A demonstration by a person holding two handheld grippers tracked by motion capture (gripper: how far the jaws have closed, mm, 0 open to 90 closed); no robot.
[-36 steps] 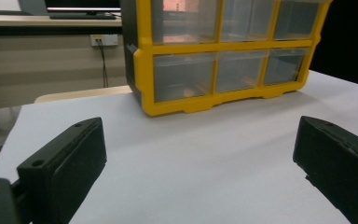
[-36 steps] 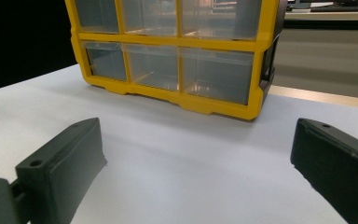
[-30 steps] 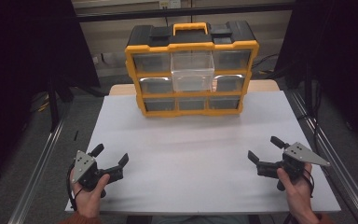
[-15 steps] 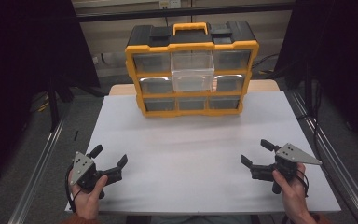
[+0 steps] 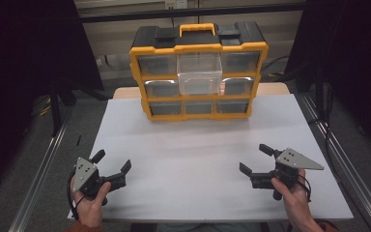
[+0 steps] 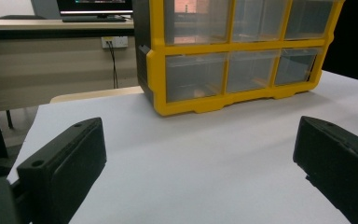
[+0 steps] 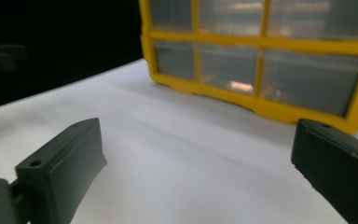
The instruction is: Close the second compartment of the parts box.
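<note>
Since the earlier frame, the right gripper [image 5: 256, 160] has been moved a little toward the middle of the worktop [image 5: 198, 145] and turned more to the left, while the left gripper [image 5: 112, 162] has been kept in the same spot. Both grippers are held low over the near part of the white worktop, well apart from each other, and nothing is held in either one. The jaws of both are spread wide, with only bare worktop seen between them in the two gripper views. The yellow and black drawer box [image 5: 199, 72] is stood upright at the far end of the worktop, well apart from both grippers. One clear drawer [image 5: 199, 72] in its middle is pulled partly out toward the person, and it looks empty, so it is probably the thing to be dealt with. The grippers are likely kept back and open so that a reach toward the box can be started with room to close on something. The left hand [image 5: 91, 203] is wrapped around its handle with the jaws pointed up and to the right. The right hand [image 5: 294, 195] is wrapped around its handle with the jaws pointed to the left and forward.
</note>
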